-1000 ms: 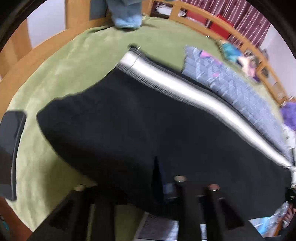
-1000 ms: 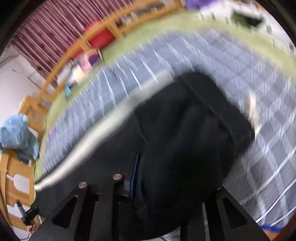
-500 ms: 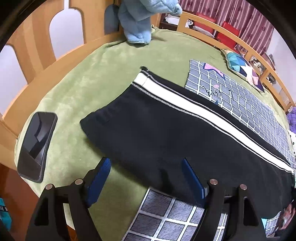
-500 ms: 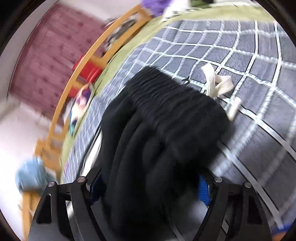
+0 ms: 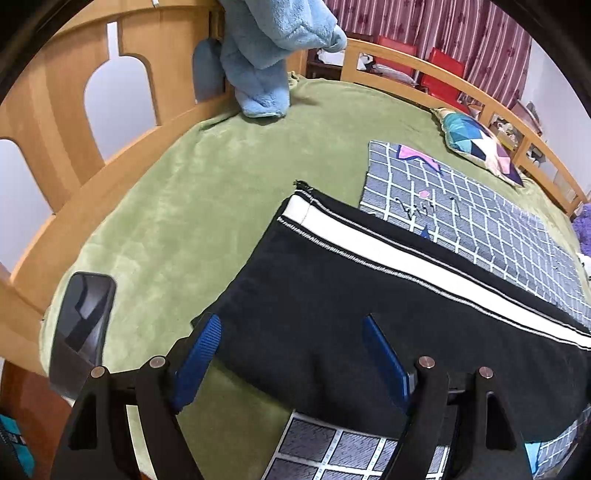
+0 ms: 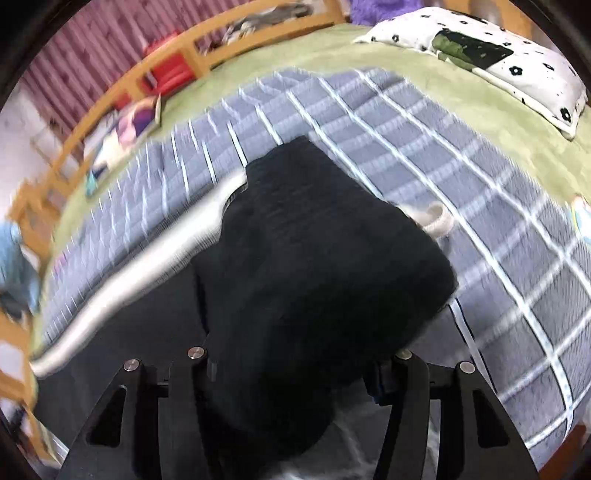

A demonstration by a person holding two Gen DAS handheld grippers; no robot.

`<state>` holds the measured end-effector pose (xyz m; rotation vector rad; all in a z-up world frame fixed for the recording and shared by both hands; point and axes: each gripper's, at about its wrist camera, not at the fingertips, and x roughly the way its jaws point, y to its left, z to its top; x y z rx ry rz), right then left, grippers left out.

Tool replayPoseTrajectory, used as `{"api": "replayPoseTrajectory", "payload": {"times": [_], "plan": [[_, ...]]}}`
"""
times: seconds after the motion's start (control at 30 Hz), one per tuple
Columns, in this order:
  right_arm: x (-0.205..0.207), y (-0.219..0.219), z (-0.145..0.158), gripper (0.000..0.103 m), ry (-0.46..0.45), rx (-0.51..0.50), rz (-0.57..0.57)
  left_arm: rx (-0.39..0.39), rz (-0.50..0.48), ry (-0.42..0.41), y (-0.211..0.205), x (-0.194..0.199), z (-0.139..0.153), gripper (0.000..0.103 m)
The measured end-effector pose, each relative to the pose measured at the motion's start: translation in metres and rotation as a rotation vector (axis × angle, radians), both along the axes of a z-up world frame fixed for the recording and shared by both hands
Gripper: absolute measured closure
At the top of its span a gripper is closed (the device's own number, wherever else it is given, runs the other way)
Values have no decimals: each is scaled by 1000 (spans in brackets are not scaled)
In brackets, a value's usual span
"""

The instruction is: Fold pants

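Pants (image 5: 369,314) flat below open left hand-held gripper (image 5: 291,332); right hand-held gripper (image 6: 295,373) closing around bunched waist.

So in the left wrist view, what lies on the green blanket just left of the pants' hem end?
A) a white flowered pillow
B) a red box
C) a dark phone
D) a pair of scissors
C: a dark phone lies flat on the green blanket, near the bed's wooden rail and apart from the pants.

Home bedroom: wooden bed frame (image 5: 110,155), green blanket (image 5: 207,192), pillow (image 6: 517,62), striped curtains (image 5: 424,22).
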<state>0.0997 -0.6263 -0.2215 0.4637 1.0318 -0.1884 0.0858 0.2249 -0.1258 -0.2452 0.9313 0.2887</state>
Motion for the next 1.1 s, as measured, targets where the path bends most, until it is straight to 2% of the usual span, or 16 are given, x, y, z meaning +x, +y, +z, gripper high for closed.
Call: {"api": "replayPoseTrajectory", "payload": {"times": [0.17, 0.3, 0.37, 0.43, 0.63, 0.73, 0.8, 0.87, 0.97, 1.03, 1.07, 1.1], "plan": [[-52, 3, 25, 47, -13, -97, -26, 15, -38, -9, 1, 16, 4, 25], [-67, 36, 72, 46, -83, -216, 2, 25, -81, -33, -1, 39, 7, 25], [-43, 68, 93, 42, -131, -204, 61, 32, -80, -25, -1, 54, 6, 25], [-17, 97, 97, 42, -155, -189, 110, 30, -83, -16, -2, 68, 3, 25], [76, 217, 70, 41, -175, -128, 387, 7, -121, -21, -6, 98, 1, 25], [125, 281, 51, 41, -150, -136, 564, 75, -146, -18, -10, 108, 1, 25], [145, 304, 43, 41, -140, -132, 647, 125, -144, -15, -8, 113, 0, 25], [162, 327, 30, 41, -91, -125, 744, 131, -125, -8, 2, 117, -3, 25], [171, 348, 5, 42, 11, -187, 862, 93, -81, 3, 23, 120, -13, 25], [165, 354, 1, 48, 20, -226, 912, 89, -64, 15, 33, 122, -20, 25], [160, 355, 3, 66, 3, -242, 940, 84, -60, 23, 37, 124, -23, 25], [156, 356, 5, 90, -4, -242, 955, 77, -59, 26, 40, 126, -26, 25]]}}
